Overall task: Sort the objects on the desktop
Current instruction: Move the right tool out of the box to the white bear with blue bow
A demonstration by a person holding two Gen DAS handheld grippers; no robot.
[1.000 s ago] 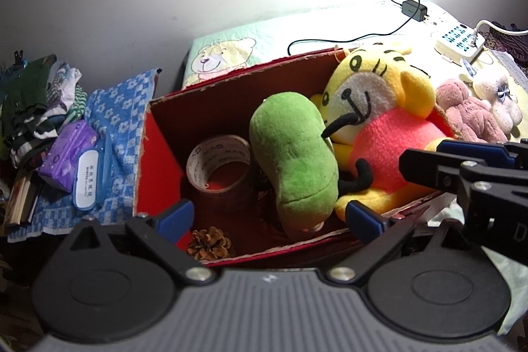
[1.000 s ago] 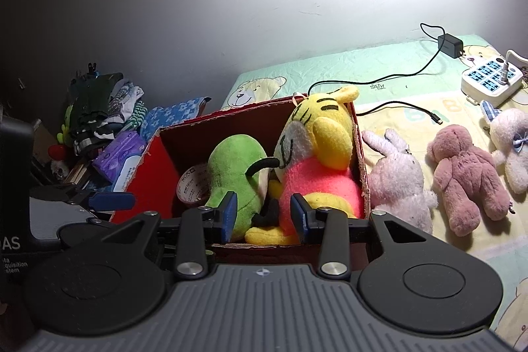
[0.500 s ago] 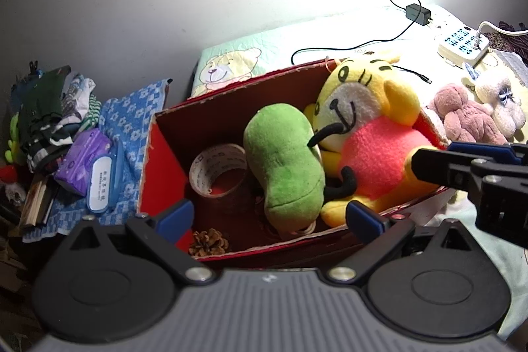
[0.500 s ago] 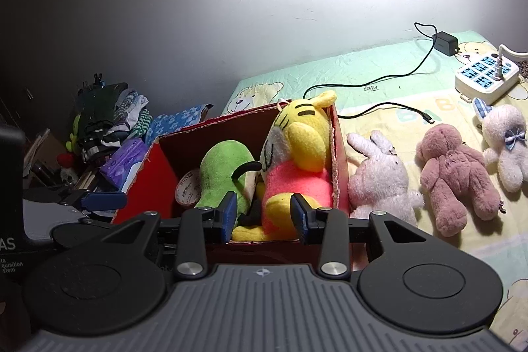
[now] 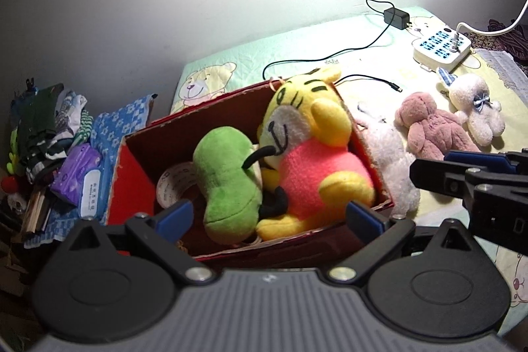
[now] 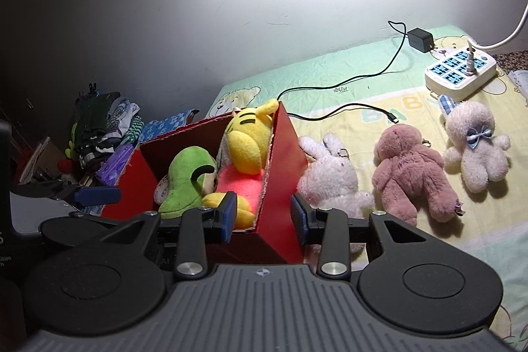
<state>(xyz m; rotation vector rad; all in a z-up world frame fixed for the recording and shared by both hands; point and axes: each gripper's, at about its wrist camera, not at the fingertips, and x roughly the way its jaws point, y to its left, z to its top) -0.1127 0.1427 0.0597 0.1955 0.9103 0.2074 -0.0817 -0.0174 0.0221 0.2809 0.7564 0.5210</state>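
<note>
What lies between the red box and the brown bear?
A white rabbit plush lies on the sheet between the red box and the brown bear, clearest in the right wrist view.

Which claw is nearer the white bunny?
Right. The right claw hangs just beside the white bunny, at the box wall; the left claw sits over the box.
</note>
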